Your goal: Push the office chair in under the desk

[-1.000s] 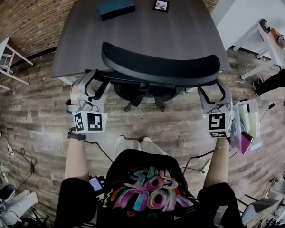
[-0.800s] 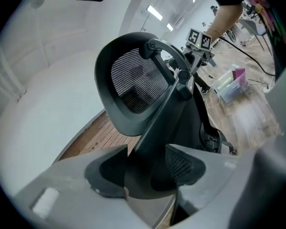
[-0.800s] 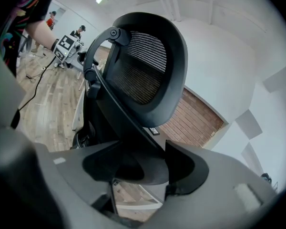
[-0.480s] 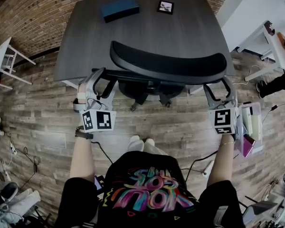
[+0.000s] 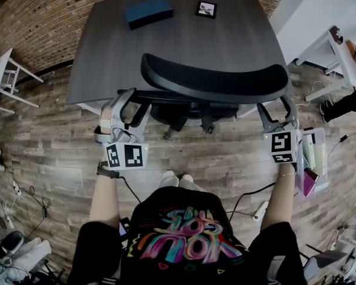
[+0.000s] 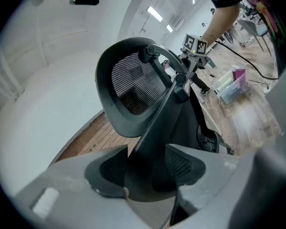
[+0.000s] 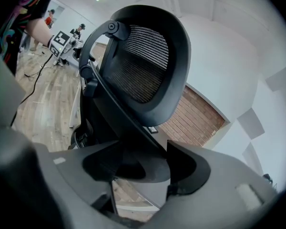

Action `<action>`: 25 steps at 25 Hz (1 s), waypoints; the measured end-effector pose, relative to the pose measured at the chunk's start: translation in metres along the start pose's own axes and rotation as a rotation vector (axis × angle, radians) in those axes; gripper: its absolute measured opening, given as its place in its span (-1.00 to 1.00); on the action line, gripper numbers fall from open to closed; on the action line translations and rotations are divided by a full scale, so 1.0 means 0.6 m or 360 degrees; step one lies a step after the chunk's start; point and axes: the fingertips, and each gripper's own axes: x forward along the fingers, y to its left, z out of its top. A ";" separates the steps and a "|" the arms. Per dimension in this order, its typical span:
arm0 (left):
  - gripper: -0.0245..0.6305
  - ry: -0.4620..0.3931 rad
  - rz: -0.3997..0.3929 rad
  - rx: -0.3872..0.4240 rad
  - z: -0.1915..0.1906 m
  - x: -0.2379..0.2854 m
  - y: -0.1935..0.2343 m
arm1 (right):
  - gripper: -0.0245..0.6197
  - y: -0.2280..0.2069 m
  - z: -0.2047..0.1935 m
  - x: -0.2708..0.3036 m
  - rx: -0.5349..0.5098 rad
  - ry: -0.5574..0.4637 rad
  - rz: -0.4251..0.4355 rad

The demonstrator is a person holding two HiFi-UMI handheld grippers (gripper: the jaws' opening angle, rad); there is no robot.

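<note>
A black office chair stands against the front edge of the dark grey desk (image 5: 178, 37), its curved backrest (image 5: 213, 82) over the desk edge and its seat and base beneath. My left gripper (image 5: 126, 100) is shut on the left bar of the backrest frame. In the left gripper view that bar (image 6: 155, 123) runs up between the pads of the left gripper (image 6: 145, 168) to the mesh backrest (image 6: 128, 89). My right gripper (image 5: 277, 108) is shut on the right frame bar. In the right gripper view the right gripper (image 7: 143, 163) clasps that bar below the mesh backrest (image 7: 148, 66).
A blue box (image 5: 148, 10) and a small framed card (image 5: 206, 8) lie at the desk's far side. A brick wall (image 5: 35, 16) curves behind. White furniture (image 5: 3, 79) stands left, a white table (image 5: 338, 58) right. A clear bin (image 5: 311, 159) and cables (image 5: 249, 198) lie on the wood floor.
The chair and both grippers have shifted a little to the right along the desk's front edge. Both grips on the frame bars look unchanged.
</note>
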 end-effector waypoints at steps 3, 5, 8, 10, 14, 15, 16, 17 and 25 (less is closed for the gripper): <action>-0.18 0.0000 -0.0003 0.0001 0.002 0.002 -0.003 | -0.06 -0.002 -0.004 0.004 0.0006 -0.0008 -0.0008; -0.18 0.0005 0.0000 0.0002 0.003 0.003 -0.003 | -0.06 -0.003 -0.006 0.004 0.0007 -0.0012 -0.0013; -0.18 0.0011 0.0001 -0.0002 0.005 0.005 -0.005 | -0.06 -0.005 -0.008 0.004 0.0003 -0.0007 -0.0015; -0.18 0.0003 -0.0002 -0.0033 0.008 0.006 -0.008 | -0.06 -0.006 -0.012 0.002 0.0000 -0.0007 -0.0014; -0.15 -0.0006 -0.0027 -0.0075 0.015 0.008 -0.010 | -0.06 -0.008 -0.017 0.001 -0.0030 -0.0031 -0.0032; -0.15 -0.0004 -0.0036 -0.0076 0.016 0.008 -0.009 | -0.06 -0.009 -0.017 0.001 -0.0037 -0.0034 -0.0039; -0.15 -0.0003 -0.0043 -0.0077 0.016 0.008 -0.009 | -0.06 -0.009 -0.016 0.000 -0.0044 -0.0032 -0.0042; -0.15 0.0000 -0.0045 -0.0078 0.016 0.007 -0.009 | -0.06 -0.009 -0.015 -0.001 -0.0053 -0.0028 -0.0042; -0.15 0.0017 -0.0005 -0.0153 0.011 -0.027 0.006 | -0.11 0.000 -0.011 -0.031 0.0035 -0.0046 -0.0028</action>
